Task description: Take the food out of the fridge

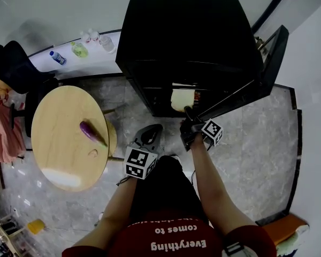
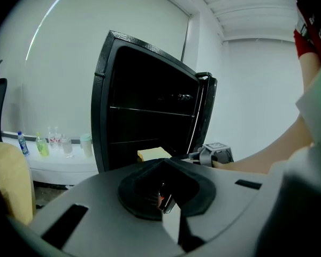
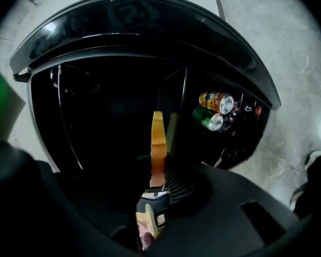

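Yellow bread slice point(image 3: 158, 135) clenched edge-on in right gripper point(image 3: 159, 171) jaws inside the fridge point(image 1: 187, 36), for pulling out; left gripper point(image 2: 161, 193) jaws closed, empty.

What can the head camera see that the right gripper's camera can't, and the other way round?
Only the head view shows the round wooden table with an aubergine on it, the bottles on the white counter, the left gripper and the person's arms.

Only the right gripper view shows the drink cans in the fridge.

Both show the open black fridge and the yellow slice, with the right gripper jaws shut on it. From above it looks flat; the gripper sees it edge-on.
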Tool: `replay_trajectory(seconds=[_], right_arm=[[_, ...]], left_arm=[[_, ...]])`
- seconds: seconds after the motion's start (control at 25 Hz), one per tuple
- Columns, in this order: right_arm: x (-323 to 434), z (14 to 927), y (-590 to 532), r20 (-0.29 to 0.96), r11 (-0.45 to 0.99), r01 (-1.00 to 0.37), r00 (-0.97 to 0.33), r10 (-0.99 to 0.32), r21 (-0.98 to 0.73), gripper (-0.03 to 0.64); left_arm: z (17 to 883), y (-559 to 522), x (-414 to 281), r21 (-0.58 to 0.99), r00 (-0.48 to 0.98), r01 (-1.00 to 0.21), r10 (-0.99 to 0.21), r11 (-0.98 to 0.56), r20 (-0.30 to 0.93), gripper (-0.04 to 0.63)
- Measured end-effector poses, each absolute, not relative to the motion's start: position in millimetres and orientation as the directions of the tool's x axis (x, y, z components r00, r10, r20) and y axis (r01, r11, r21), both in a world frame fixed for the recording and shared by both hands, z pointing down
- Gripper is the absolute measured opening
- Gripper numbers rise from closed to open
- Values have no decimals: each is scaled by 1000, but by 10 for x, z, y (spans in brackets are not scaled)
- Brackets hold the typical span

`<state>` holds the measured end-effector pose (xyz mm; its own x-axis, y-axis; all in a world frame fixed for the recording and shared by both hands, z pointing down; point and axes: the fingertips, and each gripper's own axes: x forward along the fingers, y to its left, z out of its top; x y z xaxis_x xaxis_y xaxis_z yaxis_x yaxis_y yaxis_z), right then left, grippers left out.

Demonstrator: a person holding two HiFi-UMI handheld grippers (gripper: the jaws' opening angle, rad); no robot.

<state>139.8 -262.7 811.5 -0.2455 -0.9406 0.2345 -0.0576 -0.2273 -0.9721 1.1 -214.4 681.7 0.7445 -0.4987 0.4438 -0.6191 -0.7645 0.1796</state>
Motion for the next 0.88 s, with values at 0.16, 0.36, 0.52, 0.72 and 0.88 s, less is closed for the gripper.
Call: replay_trajectory(seconds=[0.16, 0.36, 0.52, 0.72, 0.88], right_arm=[[1355, 7882, -2553, 235, -228, -57, -254, -938, -972, 83], [1330, 7577, -2438, 261, -252, -70, -261, -929, -965, 83], [1266, 7386, -2301, 289, -277, -83, -272, -918, -957, 83], [1101, 7196, -2053, 303, -283, -110, -323, -897, -953, 83], [959, 6955, -1925, 265, -230, -137, -367, -892, -963, 83]], left_arm=[[6607, -2121, -18, 190, 745, -620, -496, -761, 445, 6], [6292, -2092, -21, 209, 751, -617, -488, -759, 444, 6], [6026, -2081, -53, 214, 761, -607, -483, -765, 433, 6], [5857, -2047, -166, 215, 755, -620, -500, -755, 424, 6], [5769, -2043, -252, 208, 749, -631, -515, -748, 417, 6]])
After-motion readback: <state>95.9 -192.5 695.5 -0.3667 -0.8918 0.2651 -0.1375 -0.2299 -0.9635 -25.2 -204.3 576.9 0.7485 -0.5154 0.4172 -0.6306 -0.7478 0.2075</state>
